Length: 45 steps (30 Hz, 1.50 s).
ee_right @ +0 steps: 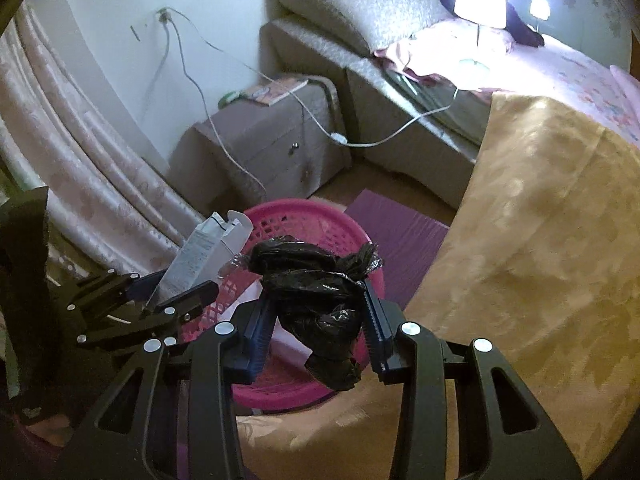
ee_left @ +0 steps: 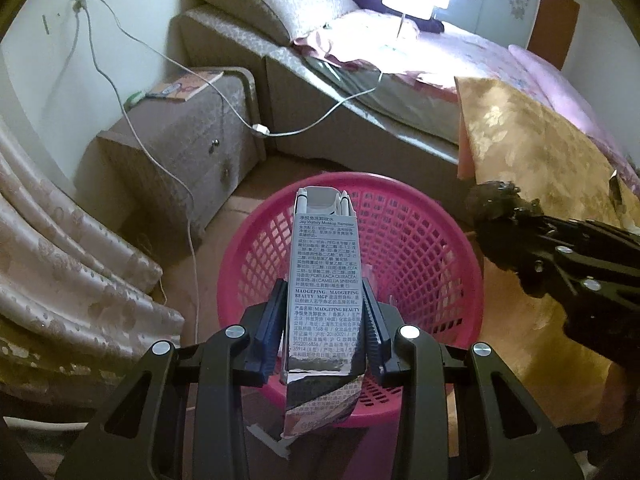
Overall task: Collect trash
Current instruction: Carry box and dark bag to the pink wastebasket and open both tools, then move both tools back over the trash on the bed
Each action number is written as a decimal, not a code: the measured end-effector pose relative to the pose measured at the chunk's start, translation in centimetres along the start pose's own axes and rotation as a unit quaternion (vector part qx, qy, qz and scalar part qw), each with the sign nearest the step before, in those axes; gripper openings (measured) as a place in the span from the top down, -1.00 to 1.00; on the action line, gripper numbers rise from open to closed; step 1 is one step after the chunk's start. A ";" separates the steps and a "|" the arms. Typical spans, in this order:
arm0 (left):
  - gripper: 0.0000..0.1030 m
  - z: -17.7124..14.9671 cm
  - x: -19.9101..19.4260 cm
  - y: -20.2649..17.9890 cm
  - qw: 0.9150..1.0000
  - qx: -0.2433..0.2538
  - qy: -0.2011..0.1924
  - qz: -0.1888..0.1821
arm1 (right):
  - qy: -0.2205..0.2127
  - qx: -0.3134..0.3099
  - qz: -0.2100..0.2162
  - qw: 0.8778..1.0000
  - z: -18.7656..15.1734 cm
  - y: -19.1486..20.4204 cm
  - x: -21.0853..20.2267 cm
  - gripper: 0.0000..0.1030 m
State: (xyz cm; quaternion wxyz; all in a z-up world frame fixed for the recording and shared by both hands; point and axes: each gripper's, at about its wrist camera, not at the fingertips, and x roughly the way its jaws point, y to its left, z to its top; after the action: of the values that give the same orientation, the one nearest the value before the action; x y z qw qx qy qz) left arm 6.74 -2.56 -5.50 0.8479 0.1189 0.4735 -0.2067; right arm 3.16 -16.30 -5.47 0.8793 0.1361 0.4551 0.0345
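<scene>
Left gripper (ee_left: 326,320) clamps a tall printed cardboard carton (ee_left: 325,276) above the pink plastic lattice basket (ee_left: 420,248). Right gripper (ee_right: 316,320) pinches a crinkled black plastic bag (ee_right: 316,284) over the same basket's rim.

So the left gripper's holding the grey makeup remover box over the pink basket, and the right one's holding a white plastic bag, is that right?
Not quite: the bag is black, not white. The right wrist view shows the right gripper clamped on a crumpled black plastic bag. The rest stands: the left gripper holds the grey box over the pink basket.
</scene>
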 end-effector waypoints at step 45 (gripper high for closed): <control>-0.35 -0.5 -1.6 -4.1 0.999 0.036 -0.036 0.002 | -0.102 0.083 -0.094 0.987 -6.3 -7.8 -10.0 -0.21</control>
State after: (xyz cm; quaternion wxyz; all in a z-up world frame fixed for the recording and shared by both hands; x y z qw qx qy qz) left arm 3.67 -5.64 -4.46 0.8600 0.1425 0.4347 -0.2261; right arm -8.30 -24.36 -3.12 0.9061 0.1686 0.3749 -0.1002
